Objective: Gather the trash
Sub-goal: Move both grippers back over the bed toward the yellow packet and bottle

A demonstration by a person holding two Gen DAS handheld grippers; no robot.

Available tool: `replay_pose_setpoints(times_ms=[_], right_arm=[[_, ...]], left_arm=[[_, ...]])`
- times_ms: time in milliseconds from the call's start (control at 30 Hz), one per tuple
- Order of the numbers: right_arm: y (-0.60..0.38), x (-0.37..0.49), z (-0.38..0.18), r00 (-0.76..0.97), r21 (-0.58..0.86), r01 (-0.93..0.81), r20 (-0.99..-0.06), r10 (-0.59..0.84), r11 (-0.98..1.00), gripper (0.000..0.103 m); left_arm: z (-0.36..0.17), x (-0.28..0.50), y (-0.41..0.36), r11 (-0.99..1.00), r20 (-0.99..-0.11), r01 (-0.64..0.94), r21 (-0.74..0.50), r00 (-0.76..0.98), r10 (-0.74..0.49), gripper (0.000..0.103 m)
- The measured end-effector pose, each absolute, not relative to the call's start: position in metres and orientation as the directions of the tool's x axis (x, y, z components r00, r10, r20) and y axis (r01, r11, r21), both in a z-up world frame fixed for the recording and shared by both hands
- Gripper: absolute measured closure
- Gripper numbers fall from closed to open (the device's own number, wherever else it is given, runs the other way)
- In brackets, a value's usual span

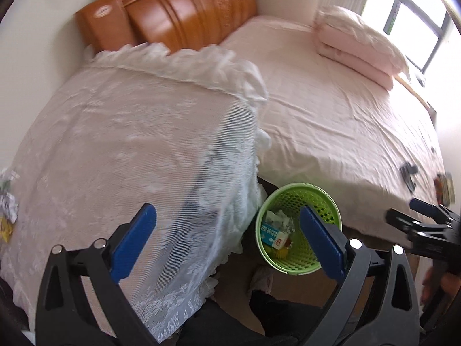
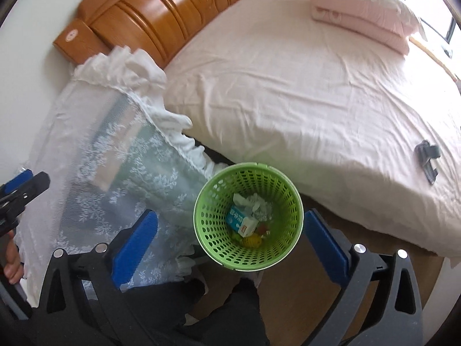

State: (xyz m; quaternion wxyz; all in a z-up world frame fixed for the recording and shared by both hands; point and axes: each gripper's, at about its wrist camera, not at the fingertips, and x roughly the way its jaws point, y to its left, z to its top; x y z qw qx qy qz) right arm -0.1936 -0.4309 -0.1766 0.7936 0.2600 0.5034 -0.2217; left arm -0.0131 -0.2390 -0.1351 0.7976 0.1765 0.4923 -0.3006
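A green perforated waste basket (image 1: pixel 325 201) (image 2: pixel 222 184) stands on the floor between the lace-covered table and the bed. It holds a blue and white carton (image 1: pixel 272 233) (image 2: pixel 241 221), crumpled white paper (image 2: pixel 253 203) and a yellow piece (image 2: pixel 252 241). My left gripper (image 1: pixel 227 230) is open and empty, above the table's corner and the basket. My right gripper (image 2: pixel 230 230) is open and empty, straddling the basket from above. Trash wrappers (image 1: pixel 7 204) lie at the table's far left edge.
A white lace cloth (image 1: pixel 129 144) (image 2: pixel 95 155) covers the table. The pink bed (image 1: pixel 331 109) (image 2: pixel 302 80) carries folded bedding (image 1: pixel 360 43) (image 2: pixel 363 8) and a dark clip (image 2: pixel 428 158). A wooden headboard (image 2: pixel 158 14) stands behind. Black cloth (image 2: pixel 224 311) lies on the floor.
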Motion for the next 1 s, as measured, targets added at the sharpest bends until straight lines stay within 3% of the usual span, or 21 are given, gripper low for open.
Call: replay_pose_setpoints(times_ms=[300, 800, 1000], right_arm=[[-0.387, -0.128, -0.163, 0.43, 0.23, 0.453, -0.903, 0.015, 0.861, 0.002], [-0.189, 0.032, -0.147, 0.417, 0.3, 0.001, -0.867, 0.272, 0.954, 0.002], [-0.134, 0.062, -0.144, 0.372, 0.301, -0.086, -0.875, 0.311, 0.95, 0.002]], left_arm=[[-0.131, 0.004, -0.174, 0.853, -0.892, 0.522, -0.021, 0.376, -0.252, 0.008], [-0.137, 0.062, 0.065, 0.999, -0.891, 0.021, 0.032, 0.453, 0.019, 0.008], [-0.15, 0.101, 0.128, 0.992, -0.842, -0.01, 0.128, 0.528, 0.114, 0.008]])
